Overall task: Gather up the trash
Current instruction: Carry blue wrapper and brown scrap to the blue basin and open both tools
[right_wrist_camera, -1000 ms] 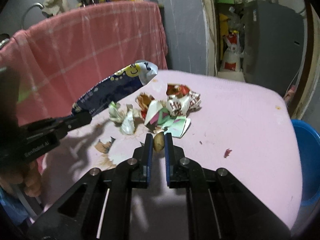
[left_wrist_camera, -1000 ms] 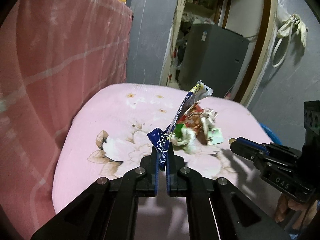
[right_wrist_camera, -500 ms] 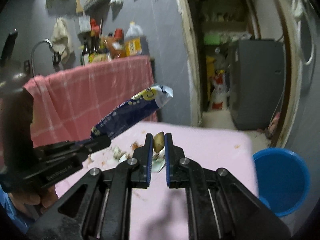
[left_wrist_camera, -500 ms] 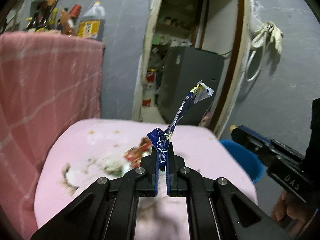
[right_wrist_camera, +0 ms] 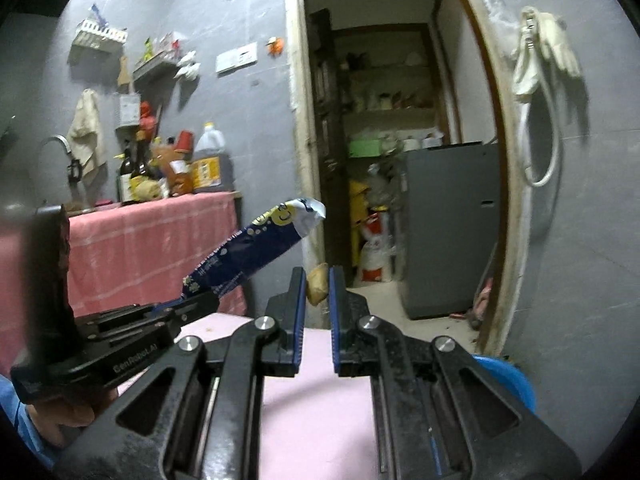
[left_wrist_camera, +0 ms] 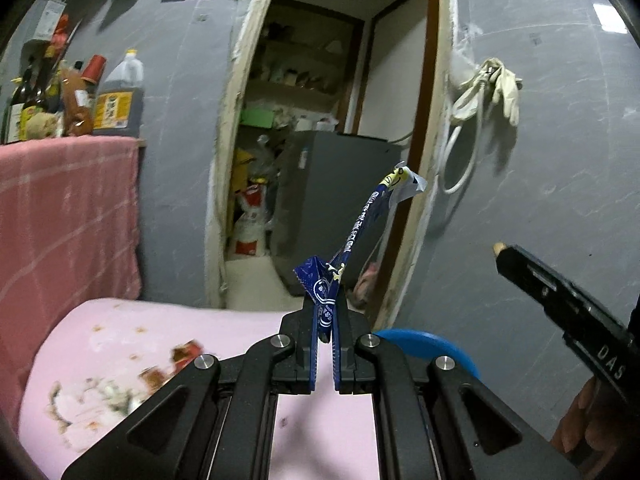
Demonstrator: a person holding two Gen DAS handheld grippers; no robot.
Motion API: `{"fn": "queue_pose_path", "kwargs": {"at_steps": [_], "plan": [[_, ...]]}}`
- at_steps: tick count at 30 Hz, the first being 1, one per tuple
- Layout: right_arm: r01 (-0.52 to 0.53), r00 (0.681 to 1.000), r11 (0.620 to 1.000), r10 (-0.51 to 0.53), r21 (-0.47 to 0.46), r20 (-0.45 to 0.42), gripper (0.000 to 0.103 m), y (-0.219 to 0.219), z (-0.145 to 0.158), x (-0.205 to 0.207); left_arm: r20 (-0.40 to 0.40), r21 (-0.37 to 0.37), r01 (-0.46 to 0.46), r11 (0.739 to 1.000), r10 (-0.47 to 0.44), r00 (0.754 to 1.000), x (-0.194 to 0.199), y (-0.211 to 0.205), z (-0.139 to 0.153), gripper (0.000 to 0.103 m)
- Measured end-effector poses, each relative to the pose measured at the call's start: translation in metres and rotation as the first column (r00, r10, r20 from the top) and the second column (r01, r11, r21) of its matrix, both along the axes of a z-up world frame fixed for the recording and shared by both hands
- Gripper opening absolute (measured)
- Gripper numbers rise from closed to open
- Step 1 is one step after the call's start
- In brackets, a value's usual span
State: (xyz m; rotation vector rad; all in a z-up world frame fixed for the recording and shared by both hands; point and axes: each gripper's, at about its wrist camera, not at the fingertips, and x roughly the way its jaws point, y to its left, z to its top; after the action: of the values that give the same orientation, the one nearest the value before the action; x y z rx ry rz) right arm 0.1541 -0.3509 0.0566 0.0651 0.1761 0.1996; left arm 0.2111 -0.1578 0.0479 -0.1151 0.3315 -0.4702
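While both hands hold a piece of trash above the table (left_wrist_camera: 132, 320), the collecting looks only partly done: nothing seen here has reached the blue bin (left_wrist_camera: 424, 340), which shows just past the far right edge of the pink floral cover, and a scatter of crumpled wrappers (left_wrist_camera: 160, 368) lies on the cover in the left wrist view. The left gripper (left_wrist_camera: 325, 312) has its jaws pressed nearly together on the lower end of a long blue snack wrapper (left_wrist_camera: 360, 232), which sticks up and away from the tips. The right gripper (right_wrist_camera: 317, 280) pinches a small tan scrap (right_wrist_camera: 318, 280) between its jaws, a narrow gap apart, the scrap sitting right at the tips. By my judgement, what remains is to carry both pieces over the bin, release them, then return for the wrappers left on the table
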Motion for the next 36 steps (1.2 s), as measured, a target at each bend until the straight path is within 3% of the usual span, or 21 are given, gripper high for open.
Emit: {"fn": "queue_pose_path", "kwargs": {"at_steps": [6, 17, 23, 28, 36], "plan": [[0.072, 0.997, 0.997, -0.071, 0.024, -0.034, 0.011, -0.045, -0.015, 0.002, 0.006, 0.019, 0.054, 0.998, -0.054, 0.999, 0.013, -0.043, 0.0, 0.004], [0.173, 0.965, 0.98, -0.149, 0.097, -0.216, 0.011, -0.111, -0.077, 0.019, -0.143, 0.084, 0.174, 0.981, -0.161, 0.977, 0.038, -0.119, -0.048, 0.004], [0.212, 0.937, 0.97, -0.166, 0.122, -0.309, 0.011, -0.133, -0.109, 0.034, -0.262, 0.128, 0.193, 0.973, -0.154, 0.953, 0.057, -0.143, -0.079, 0.004], [0.232, 0.919, 0.964, -0.172, 0.133, -0.356, 0.012, -0.141, -0.126, 0.045, -0.315, 0.144, 0.204, 0.968, -0.151, 0.937, 0.065, -0.151, -0.098, 0.004], [0.284, 0.87, 0.944, -0.181, 0.167, -0.459, 0.014, -0.16, -0.158, 0.065, -0.447, 0.203, 0.24, 0.949, -0.128, 0.885, 0.083, -0.166, -0.134, 0.006]]}}
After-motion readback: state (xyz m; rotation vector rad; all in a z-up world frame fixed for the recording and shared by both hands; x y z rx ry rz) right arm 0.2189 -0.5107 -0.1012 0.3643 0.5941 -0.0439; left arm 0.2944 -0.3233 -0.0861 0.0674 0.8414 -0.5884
